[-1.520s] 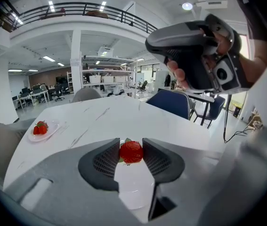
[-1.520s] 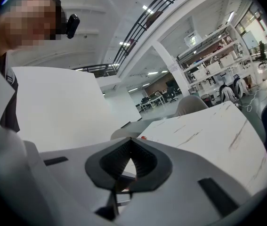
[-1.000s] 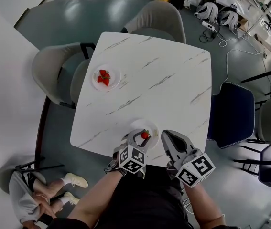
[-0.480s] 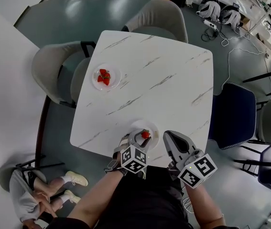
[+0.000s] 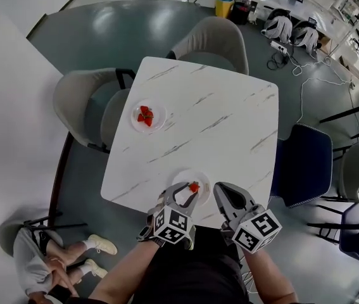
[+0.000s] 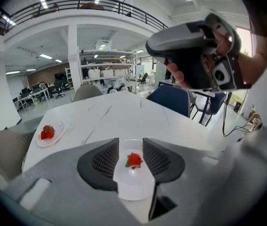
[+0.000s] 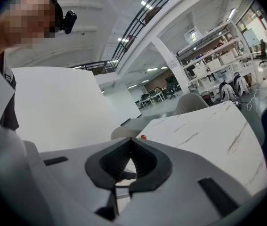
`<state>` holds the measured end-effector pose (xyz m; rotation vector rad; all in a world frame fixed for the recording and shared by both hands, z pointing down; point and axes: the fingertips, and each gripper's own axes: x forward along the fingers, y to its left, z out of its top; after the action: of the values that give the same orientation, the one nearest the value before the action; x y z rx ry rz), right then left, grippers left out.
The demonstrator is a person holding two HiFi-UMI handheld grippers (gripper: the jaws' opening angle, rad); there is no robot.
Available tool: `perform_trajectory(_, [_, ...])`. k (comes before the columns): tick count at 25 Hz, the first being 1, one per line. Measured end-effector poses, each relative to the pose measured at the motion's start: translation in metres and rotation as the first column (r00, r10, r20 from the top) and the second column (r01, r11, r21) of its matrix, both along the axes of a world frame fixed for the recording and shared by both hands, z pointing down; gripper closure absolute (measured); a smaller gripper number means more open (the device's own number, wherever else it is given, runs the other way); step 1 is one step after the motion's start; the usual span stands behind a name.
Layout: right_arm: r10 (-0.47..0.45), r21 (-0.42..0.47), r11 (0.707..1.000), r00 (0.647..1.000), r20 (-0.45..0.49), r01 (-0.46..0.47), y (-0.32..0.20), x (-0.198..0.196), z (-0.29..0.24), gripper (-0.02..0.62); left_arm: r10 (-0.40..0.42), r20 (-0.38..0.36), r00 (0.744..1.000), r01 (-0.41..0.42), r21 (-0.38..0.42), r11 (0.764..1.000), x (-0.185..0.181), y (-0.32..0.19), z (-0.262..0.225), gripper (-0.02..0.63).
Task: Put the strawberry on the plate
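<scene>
A single strawberry [image 5: 194, 187] lies on the small white plate [image 5: 184, 177] at the near edge of the table. My left gripper [image 5: 187, 194] is open just short of it. In the left gripper view, the strawberry [image 6: 134, 160] rests on the plate [image 6: 132, 185], seen through the gap between the two dark pads [image 6: 105, 163] and touching neither. My right gripper [image 5: 221, 189] is shut and empty, beside the plate to the right. In the right gripper view its tips [image 7: 130, 141] meet with nothing between them.
A second plate [image 5: 147, 116] with a few strawberries sits at the table's far left. Two grey chairs [image 5: 212, 35] stand at the far and left sides, and a dark blue chair [image 5: 304, 159] stands at the right. A seated person's legs [image 5: 71, 258] are at lower left.
The left jaws have spread apart and the strawberry now lies free on the near plate. The head view has shifted slightly. The right gripper keeps its place.
</scene>
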<state>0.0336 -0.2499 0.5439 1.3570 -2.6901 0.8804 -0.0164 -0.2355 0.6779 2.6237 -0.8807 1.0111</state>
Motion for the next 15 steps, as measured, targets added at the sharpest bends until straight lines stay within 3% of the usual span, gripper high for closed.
perform_trajectory(4, [-0.019, 0.004, 1.000, 1.000, -0.016, 0.019, 0.010, -0.009, -0.020, 0.592, -0.032, -0.113, 0.993, 0.032, -0.010, 0.999, -0.005, 0.010, -0.049, 0.449])
perform_trajectory(10, [-0.045, 0.068, 0.997, 0.998, -0.043, 0.048, 0.014, -0.023, -0.064, 0.592, -0.085, -0.280, 0.956, 0.104, 0.052, 0.993, -0.013, 0.009, -0.135, 0.455])
perform_trajectory(11, [-0.050, 0.081, 0.995, 0.998, -0.046, 0.053, 0.015, -0.025, -0.071, 0.592, -0.096, -0.299, 0.949, 0.123, 0.072, 0.990, -0.015, 0.008, -0.149, 0.528])
perform_trajectory(12, [-0.054, 0.092, 0.994, 0.997, -0.049, 0.059, 0.016, -0.027, -0.077, 0.592, -0.106, -0.319, 0.942, 0.142, 0.091, 0.986, -0.017, 0.008, -0.161, 0.556])
perform_trajectory(15, [-0.069, 0.120, 0.990, 0.996, -0.057, 0.076, 0.021, -0.034, -0.095, 0.592, -0.125, -0.378, 0.917, 0.185, 0.126, 0.975, -0.023, 0.011, -0.194, 0.591])
